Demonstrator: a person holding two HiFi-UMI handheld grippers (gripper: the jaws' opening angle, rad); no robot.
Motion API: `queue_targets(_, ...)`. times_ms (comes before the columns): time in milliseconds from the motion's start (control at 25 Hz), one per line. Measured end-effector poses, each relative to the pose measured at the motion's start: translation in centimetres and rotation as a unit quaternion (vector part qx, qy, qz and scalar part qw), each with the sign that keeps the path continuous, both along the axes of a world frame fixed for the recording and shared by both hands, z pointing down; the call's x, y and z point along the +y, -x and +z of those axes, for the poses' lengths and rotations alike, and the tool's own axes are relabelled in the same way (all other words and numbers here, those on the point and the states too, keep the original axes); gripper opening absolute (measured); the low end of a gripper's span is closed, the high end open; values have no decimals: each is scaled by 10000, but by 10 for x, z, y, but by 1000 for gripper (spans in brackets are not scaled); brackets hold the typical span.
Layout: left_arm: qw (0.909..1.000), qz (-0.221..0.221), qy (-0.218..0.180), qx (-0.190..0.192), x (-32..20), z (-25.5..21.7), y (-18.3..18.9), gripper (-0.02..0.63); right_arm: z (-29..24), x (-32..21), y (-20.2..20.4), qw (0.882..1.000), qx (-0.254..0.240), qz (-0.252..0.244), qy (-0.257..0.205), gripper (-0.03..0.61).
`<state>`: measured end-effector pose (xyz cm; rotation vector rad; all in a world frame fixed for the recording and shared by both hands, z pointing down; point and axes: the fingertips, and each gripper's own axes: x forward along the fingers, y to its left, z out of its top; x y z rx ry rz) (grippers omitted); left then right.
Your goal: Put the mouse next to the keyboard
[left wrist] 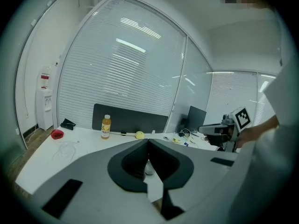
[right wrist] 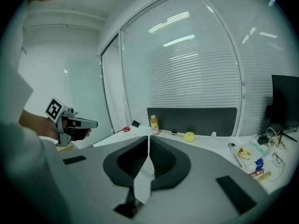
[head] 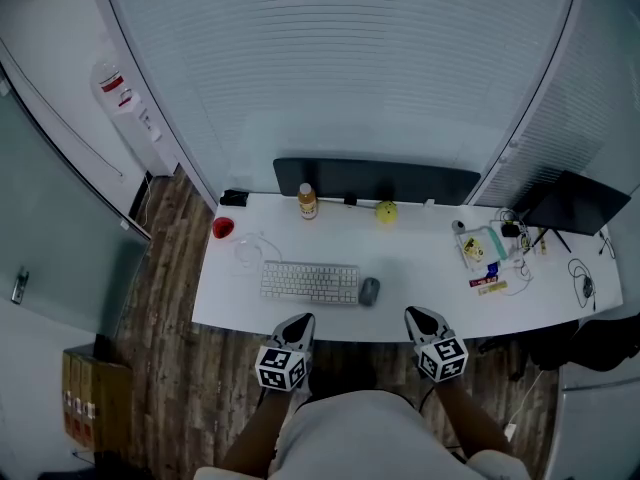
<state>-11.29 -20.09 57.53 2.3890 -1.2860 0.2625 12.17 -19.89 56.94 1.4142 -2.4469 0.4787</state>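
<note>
Left gripper view: mouse [left wrist: 148, 168] mostly hidden behind closed fingers [left wrist: 128, 162].

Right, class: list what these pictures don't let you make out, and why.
Mouse, left gripper view: mostly behind the shut left hand-held gripper.
Keyboard, right gripper view: only a sliver shows past the right hand-held gripper.
Desk clutter, head view: too small to name.

left claw [head: 298, 322], right claw [head: 420, 317]: grey, black-lined | marker cubes [head: 281, 367]: black-white | shirt [head: 365, 433]: apparently white
</note>
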Motion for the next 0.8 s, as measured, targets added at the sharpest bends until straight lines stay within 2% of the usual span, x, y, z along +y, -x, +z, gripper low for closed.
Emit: queue_targets(800,9999,-62,81,94,8,2,2,18,-1,8,5,10000,-44,-17,6,37)
